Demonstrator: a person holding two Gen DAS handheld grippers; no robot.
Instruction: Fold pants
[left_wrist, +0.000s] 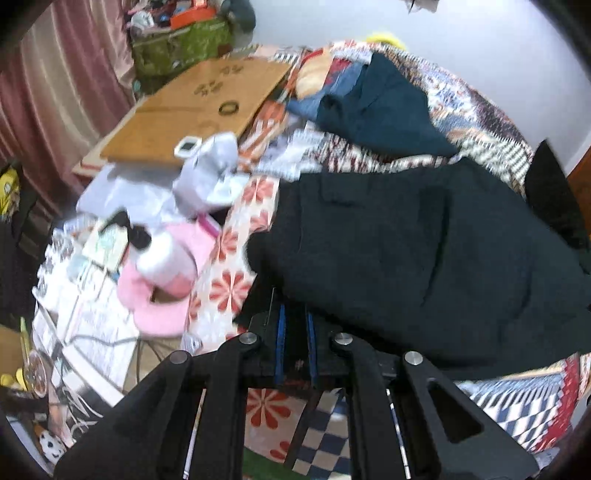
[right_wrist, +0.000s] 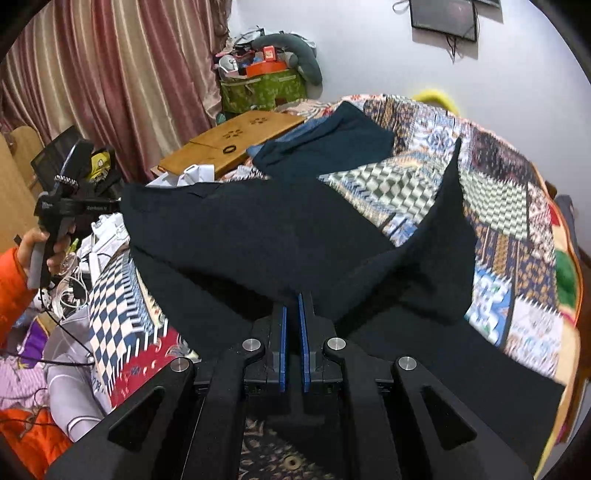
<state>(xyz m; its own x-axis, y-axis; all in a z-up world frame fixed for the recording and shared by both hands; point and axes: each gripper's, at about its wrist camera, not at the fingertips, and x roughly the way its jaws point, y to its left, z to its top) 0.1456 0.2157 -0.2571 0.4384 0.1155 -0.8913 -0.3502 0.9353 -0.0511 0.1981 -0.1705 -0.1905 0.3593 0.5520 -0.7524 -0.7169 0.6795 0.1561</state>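
**Both tools clamped on one edge of the pants; cloth lay ahead across the bed**

The black pants (right_wrist: 258, 236) lay spread over the patchwork quilt (right_wrist: 498, 206) of the bed, directly in front of both tools and extending away from them toward the wall. In the right wrist view the garment's long run appeared to go from the left hand's side across to the right, with one raised flap (right_wrist: 447, 221) standing up in a peak on the right side.

The right tool (right_wrist: 293, 314) was clenched, its blue pads drawn close with dark cloth pinched at their tips. The left tool (left_wrist: 295, 325) was likewise clenched on the near edge of the pants (left_wrist: 424, 258), the fabric bunching just above its pads. The left view was blurred, so the exact fold line could not be read.

The left hand (right_wrist: 48, 247), in an orange sleeve, appeared at the far left of the right wrist view, gripping its handle just beside the left end of the cloth. Each hand therefore held its own end of the same near edge, well apart.

Judgement: the coming move turns on carrying that held edge forward over the body of the cloth. The raised flap lay nearer the right tool and would probably need flattening first.

A wooden board (left_wrist: 192, 107) and a teal garment (left_wrist: 376, 107) lay beyond, clear of the pants.
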